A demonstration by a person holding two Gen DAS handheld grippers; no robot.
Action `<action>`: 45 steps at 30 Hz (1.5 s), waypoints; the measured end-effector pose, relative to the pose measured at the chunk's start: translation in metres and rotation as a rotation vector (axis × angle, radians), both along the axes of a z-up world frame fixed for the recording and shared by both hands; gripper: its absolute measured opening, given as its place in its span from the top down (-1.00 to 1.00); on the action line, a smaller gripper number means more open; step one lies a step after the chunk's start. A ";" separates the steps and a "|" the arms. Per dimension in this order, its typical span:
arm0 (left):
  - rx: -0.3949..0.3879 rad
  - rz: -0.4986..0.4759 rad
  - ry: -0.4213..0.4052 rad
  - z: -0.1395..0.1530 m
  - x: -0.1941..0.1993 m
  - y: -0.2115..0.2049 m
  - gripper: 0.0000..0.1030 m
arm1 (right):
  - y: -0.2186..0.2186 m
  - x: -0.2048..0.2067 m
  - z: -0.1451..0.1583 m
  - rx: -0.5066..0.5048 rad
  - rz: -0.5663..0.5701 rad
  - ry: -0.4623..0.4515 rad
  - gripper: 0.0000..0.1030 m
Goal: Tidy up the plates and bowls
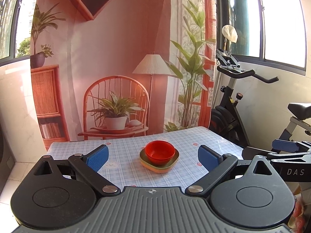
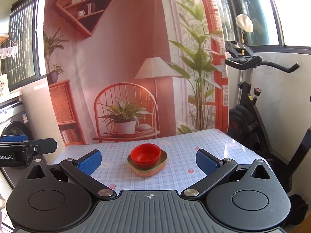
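Red bowls (image 1: 159, 151), nested, sit on a stack of square plates (image 1: 158, 164) mid-tabletop (image 1: 124, 145), ahead of me. My left gripper (image 1: 153, 156) and right gripper (image 2: 148, 160) both hold their jaws wide apart, empty, short of the stack

Bright daylight pours through the windows (image 1: 279, 19), blown out white. Glare streaks the desk (image 2: 233, 145). Straight edges bow near the borders.
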State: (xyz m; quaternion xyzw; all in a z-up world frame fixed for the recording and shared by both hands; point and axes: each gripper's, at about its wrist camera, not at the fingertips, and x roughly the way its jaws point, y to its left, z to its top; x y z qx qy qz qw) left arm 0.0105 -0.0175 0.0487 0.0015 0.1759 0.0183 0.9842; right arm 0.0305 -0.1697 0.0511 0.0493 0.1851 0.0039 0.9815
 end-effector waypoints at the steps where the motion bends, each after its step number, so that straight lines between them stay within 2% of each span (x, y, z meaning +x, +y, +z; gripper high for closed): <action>1: 0.001 0.001 -0.002 0.000 0.000 0.000 -0.93 | -0.002 0.000 0.000 0.003 -0.001 -0.002 -1.00; 25: 0.007 0.045 -0.030 0.000 -0.005 0.004 -0.93 | -0.004 -0.004 0.000 0.018 -0.030 -0.018 -1.00; 45: -0.003 0.036 -0.024 0.000 -0.005 0.007 -0.93 | -0.004 -0.004 0.000 0.017 -0.030 -0.019 -0.99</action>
